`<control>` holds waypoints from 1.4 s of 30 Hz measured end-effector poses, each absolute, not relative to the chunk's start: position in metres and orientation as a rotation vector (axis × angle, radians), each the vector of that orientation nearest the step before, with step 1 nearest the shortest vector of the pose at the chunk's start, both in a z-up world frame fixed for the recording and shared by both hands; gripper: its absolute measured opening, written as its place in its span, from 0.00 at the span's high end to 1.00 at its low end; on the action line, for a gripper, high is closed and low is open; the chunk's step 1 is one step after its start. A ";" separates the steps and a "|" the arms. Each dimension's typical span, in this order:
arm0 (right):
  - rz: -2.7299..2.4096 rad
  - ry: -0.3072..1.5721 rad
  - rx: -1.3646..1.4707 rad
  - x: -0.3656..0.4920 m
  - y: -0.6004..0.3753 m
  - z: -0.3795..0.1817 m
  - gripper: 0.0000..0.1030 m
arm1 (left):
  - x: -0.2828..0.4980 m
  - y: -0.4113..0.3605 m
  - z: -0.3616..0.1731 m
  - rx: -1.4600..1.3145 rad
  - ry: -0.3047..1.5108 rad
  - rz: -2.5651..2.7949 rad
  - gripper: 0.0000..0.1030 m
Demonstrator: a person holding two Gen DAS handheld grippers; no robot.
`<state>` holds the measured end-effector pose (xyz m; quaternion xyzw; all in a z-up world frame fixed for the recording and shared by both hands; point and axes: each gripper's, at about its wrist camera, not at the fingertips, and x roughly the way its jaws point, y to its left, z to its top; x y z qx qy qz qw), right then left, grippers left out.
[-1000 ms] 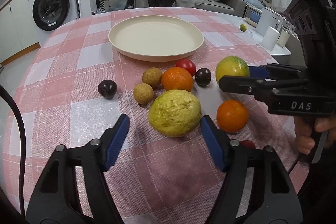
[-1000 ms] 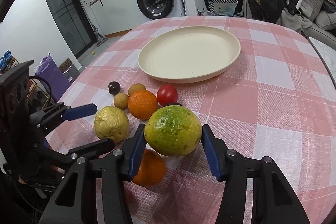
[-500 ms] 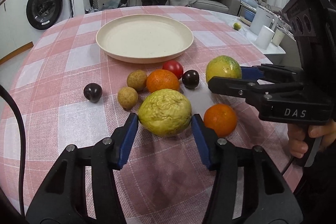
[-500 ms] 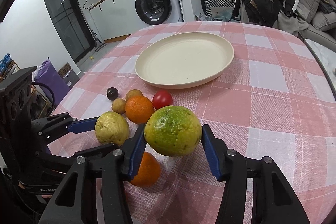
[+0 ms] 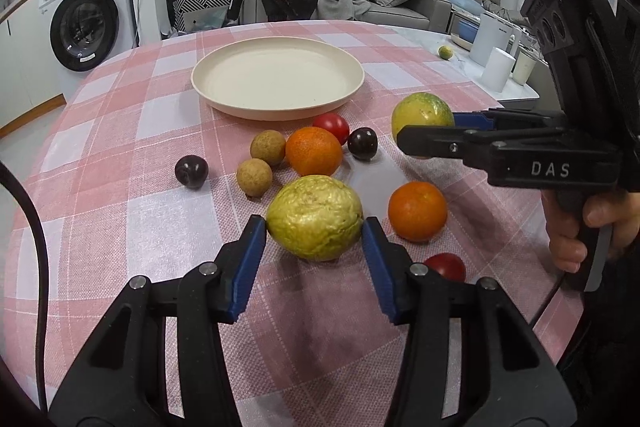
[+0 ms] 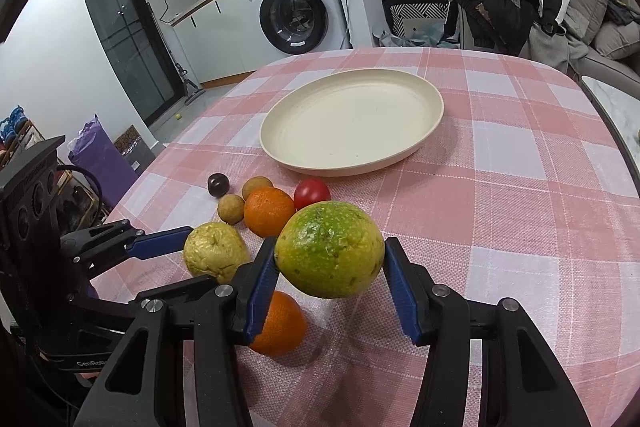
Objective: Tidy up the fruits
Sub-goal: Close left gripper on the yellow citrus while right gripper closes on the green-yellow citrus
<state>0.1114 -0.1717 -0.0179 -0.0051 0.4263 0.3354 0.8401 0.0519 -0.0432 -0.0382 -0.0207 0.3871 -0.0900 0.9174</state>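
The left gripper [image 5: 314,231] has just been closing its jaws on the wrinkled yellow-green fruit [image 5: 315,217]; both blue pads [image 5: 250,263] now touch its sides, and the fruit rests on the desk [image 5: 120,195] with its pink-and-white checked cloth. The right gripper [image 6: 330,259] holds the smooth green-yellow fruit [image 6: 330,247] clamped between its jaws, clear of the cloth. A hand [image 5: 592,223] grips the right gripper's handle at the right edge of the left wrist view.

The cream plate [image 5: 278,81] stands at the far side of the desk and carries no fruit. Between the plate and the grippers lies the loose fruit:
- an orange [image 5: 314,151], touching a red tomato [image 5: 331,126] behind it;
- two tan longans [image 5: 268,147], [image 5: 254,177], just left of that orange;
- a dark plum [image 5: 362,143] right of the orange;
- a second dark plum [image 5: 191,171], apart to the left;
- a second orange [image 5: 417,211], just right of the wrinkled fruit;
- a second red tomato [image 5: 445,266], partly hidden behind the left gripper's right finger.

A washing machine [image 5: 86,23] stands in the background.
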 end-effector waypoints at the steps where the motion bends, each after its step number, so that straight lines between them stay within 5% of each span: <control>1: 0.710 0.901 -0.010 0.111 -0.172 -0.018 0.48 | 0.051 -0.044 -0.038 -0.039 0.796 -0.185 0.54; 27: 0.714 0.898 -0.015 0.110 -0.171 -0.018 0.48 | 0.092 -0.038 -0.048 -0.143 0.907 -0.156 0.53; 35: 0.715 0.898 -0.012 0.110 -0.171 -0.017 0.48 | 0.094 -0.037 -0.042 -0.172 0.892 -0.188 0.34; 38: 0.716 0.899 -0.011 0.110 -0.171 -0.017 0.48 | 0.097 -0.039 -0.040 -0.169 0.884 -0.179 0.36; 40: 0.715 0.898 -0.012 0.110 -0.171 -0.017 0.48 | 0.097 -0.041 -0.040 -0.152 0.889 -0.181 0.51; 42: 0.716 0.898 -0.011 0.110 -0.172 -0.017 0.48 | 0.094 -0.045 -0.040 -0.130 0.884 -0.183 0.51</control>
